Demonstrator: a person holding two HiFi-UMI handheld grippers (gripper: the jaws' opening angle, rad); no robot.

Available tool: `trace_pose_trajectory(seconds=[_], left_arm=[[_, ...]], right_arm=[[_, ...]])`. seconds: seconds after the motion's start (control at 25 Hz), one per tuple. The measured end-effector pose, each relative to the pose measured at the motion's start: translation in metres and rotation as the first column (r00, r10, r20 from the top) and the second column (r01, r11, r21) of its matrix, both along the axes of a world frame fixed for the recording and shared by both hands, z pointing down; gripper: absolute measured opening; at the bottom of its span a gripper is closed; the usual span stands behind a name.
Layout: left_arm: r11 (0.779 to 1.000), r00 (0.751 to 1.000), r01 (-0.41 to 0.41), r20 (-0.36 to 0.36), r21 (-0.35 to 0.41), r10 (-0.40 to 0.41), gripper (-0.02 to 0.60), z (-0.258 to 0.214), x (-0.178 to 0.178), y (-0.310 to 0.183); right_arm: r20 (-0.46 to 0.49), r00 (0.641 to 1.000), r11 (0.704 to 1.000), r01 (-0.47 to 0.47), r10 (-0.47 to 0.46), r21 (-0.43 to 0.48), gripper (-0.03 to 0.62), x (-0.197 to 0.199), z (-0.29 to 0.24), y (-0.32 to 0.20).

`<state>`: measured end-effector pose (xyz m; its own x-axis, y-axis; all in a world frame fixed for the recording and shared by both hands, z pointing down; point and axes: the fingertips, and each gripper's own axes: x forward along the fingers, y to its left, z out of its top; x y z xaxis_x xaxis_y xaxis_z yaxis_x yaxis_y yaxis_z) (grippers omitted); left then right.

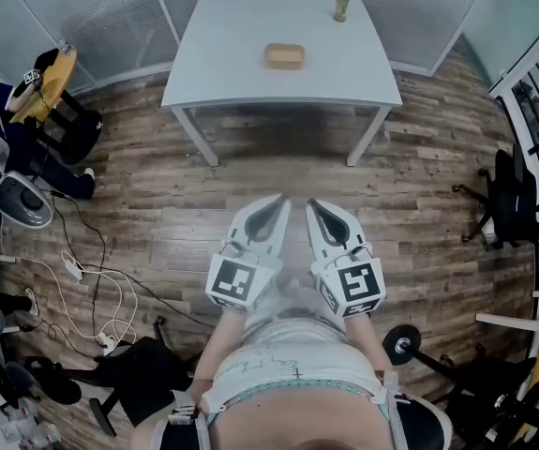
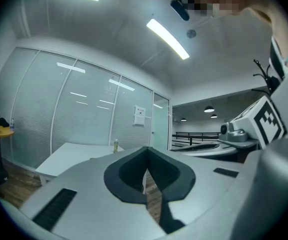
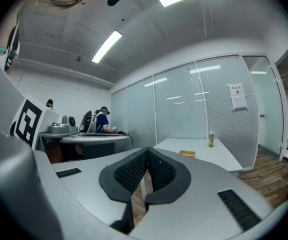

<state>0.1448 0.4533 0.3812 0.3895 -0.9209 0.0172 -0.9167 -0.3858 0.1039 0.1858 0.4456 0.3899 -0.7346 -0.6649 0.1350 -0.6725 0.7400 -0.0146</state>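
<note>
Left gripper (image 1: 271,210) and right gripper (image 1: 323,212) are closed, empty; block (image 1: 284,55) far ahead looks soft, light: pinch its long sides.

I see left gripper (image 1: 278,200), right gripper (image 1: 314,204): matt grey plastic shells, black ribbed pads (image 3: 129,173). Table (image 1: 232,54) smooth matt white; floor (image 1: 428,204) beneath table wood-grain planks.

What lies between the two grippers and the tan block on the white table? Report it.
Wood floor, then the front edge and bare top of the white table, up to the tan block. The head view shows this.
</note>
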Motion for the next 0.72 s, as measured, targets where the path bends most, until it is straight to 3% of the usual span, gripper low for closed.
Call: trace_pose_trajectory(seconds=[0.72], left_arm=[[0.991, 0.992, -0.127, -0.003, 0.029, 0.127, 0.0, -0.009, -0.078, -0.161]], right_arm=[[-0.011, 0.996, 0.993, -0.092, 0.093, 0.069, 0.0, -0.088, -0.014, -0.154]])
